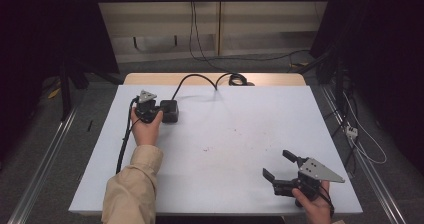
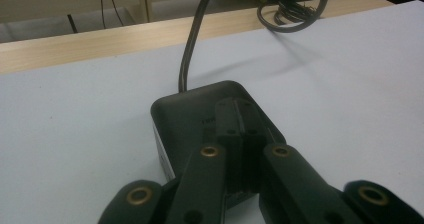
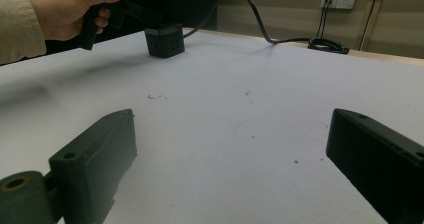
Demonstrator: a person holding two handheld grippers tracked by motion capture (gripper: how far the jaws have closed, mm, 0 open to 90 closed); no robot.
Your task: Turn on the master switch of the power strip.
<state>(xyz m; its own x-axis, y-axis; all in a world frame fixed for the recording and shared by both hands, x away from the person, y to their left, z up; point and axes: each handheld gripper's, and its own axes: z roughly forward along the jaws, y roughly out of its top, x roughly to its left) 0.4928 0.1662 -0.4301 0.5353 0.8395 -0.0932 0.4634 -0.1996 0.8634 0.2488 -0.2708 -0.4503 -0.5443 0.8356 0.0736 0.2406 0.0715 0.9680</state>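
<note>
One small black cube-shaped power box (image 1: 170, 111) sits far left on the white table (image 1: 240, 134), its black cable (image 1: 197, 79) trailing back. The left gripper (image 2: 243, 116) rests on top, jaws pressed together. The right gripper (image 1: 278, 166) hovers near right, released wide, holding nothing.

A lab-like recording bay: black curtains (image 1: 45, 29), floor rails (image 1: 42, 151), white-topped table (image 1: 240, 134), trailing cables (image 1: 360, 144).

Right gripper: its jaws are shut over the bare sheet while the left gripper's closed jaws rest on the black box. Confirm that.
Not quite. The right gripper has its jaws wide apart over the white sheet, as the right gripper view shows. The left gripper does have closed jaws on the black box.
</note>
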